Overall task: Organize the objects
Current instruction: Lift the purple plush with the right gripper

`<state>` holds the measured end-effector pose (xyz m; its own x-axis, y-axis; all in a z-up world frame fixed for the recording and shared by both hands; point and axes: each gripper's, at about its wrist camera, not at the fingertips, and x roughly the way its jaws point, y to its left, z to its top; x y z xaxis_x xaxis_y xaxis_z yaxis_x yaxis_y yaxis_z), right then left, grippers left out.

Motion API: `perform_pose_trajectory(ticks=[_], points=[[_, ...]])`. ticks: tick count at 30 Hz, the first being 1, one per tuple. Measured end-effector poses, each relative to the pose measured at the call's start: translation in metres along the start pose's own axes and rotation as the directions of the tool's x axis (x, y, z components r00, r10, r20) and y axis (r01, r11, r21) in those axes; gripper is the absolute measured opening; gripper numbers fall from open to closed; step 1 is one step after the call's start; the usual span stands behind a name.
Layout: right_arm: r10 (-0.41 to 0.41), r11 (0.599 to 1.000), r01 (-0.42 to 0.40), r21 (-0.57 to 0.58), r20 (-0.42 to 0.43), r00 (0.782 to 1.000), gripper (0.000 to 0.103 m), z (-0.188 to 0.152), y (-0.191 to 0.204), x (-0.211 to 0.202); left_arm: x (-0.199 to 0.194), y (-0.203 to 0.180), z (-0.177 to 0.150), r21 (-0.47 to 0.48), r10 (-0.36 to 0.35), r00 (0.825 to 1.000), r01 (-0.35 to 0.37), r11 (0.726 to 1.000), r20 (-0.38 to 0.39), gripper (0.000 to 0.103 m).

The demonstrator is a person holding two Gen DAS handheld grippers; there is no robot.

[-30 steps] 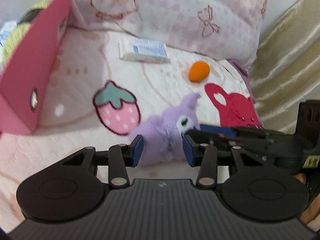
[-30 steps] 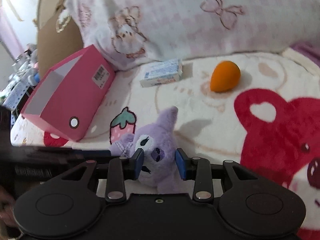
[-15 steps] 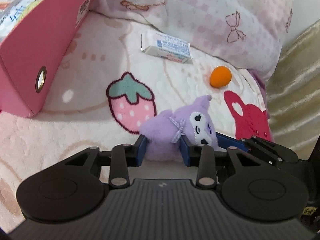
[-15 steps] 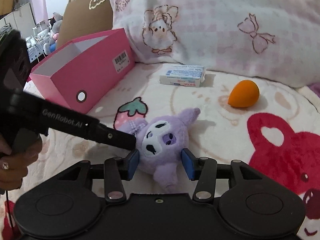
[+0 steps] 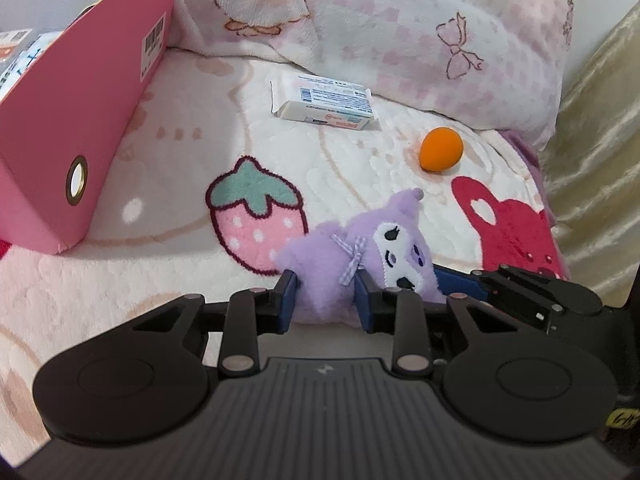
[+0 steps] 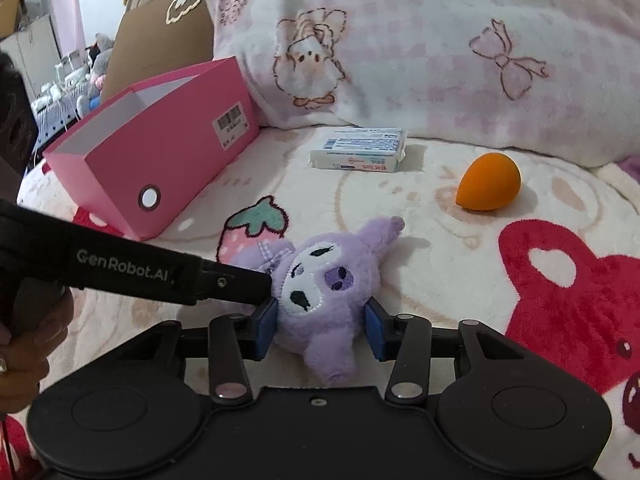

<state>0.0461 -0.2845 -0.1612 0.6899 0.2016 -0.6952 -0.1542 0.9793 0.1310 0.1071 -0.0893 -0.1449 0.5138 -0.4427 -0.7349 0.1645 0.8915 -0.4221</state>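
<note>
Item: purple plush toy (image 5: 360,256), lying on the printed blanket (image 5: 180,128) beside its strawberry motif (image 5: 256,220), face up, between both of your grippers

Your left gripper (image 5: 326,300): jaws closing, blue pads pressed into the toy's body behind the gingham bow; the plush bulges between them

Your right gripper (image 6: 322,330): jaws closing around the toy's head; the left pad touches the fur, and you cannot tell whether the right pad does

Your left hand (image 6: 24,344): wrapped round the black handle at the right-wrist view's left edge

Pink box (image 6: 156,160): open-topped, well apart from the toy, up left; packets show inside it in the left-wrist view

White packet with blue print (image 6: 360,154): flat on the blanket, just before the pillow (image 6: 420,52)

Orange egg-shaped sponge (image 6: 490,186): on the blanket, right of the packet, apart from the toy
</note>
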Motion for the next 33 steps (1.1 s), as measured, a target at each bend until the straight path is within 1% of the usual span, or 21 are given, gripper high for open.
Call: perform_pose_trajectory(ticks=[2, 7, 11, 18, 23, 28, 33], points=[[-0.008, 1.0, 0.008, 0.001, 0.0, 1.0, 0.047, -0.001, 0.003, -0.003, -0.004, -0.001, -0.002, -0.003, -0.008, 1.0, 0.008, 1.0, 0.001, 0.028], [-0.017, 1.0, 0.017, 0.001, 0.007, 1.0, 0.047, 0.002, 0.013, -0.016, -0.022, -0.004, -0.005, -0.005, -0.029, 0.999, 0.029, 1.0, 0.035, 0.028], [0.011, 0.999, -0.011, 0.033, 0.003, 1.0, 0.047, 0.007, 0.021, -0.03, -0.044, -0.005, -0.006, 0.0, -0.024, 0.999, 0.024, 1.0, 0.043, 0.028], [0.024, 0.999, -0.022, 0.037, -0.034, 0.999, 0.05, 0.013, 0.054, -0.047, -0.078, 0.0, -0.001, 0.001, 0.015, 0.999, -0.015, 1.0, -0.036, 0.028], [0.064, 0.993, -0.059, 0.101, -0.05, 0.997, 0.051, 0.012, 0.066, -0.062, -0.101, 0.001, -0.001, 0.023, 0.019, 0.996, -0.017, 1.0, -0.085, 0.028], [0.092, 0.989, -0.084, 0.12, -0.065, 0.994, 0.051, 0.019, 0.08, -0.074, -0.123, 0.001, 0.003, 0.036, 0.042, 0.992, -0.038, 0.999, -0.119, 0.028], [0.076, 0.993, -0.069, 0.098, -0.078, 0.994, 0.052, 0.036, 0.099, -0.087, -0.146, 0.0, 0.015, 0.06, 0.048, 0.991, -0.041, 0.997, -0.125, 0.028]])
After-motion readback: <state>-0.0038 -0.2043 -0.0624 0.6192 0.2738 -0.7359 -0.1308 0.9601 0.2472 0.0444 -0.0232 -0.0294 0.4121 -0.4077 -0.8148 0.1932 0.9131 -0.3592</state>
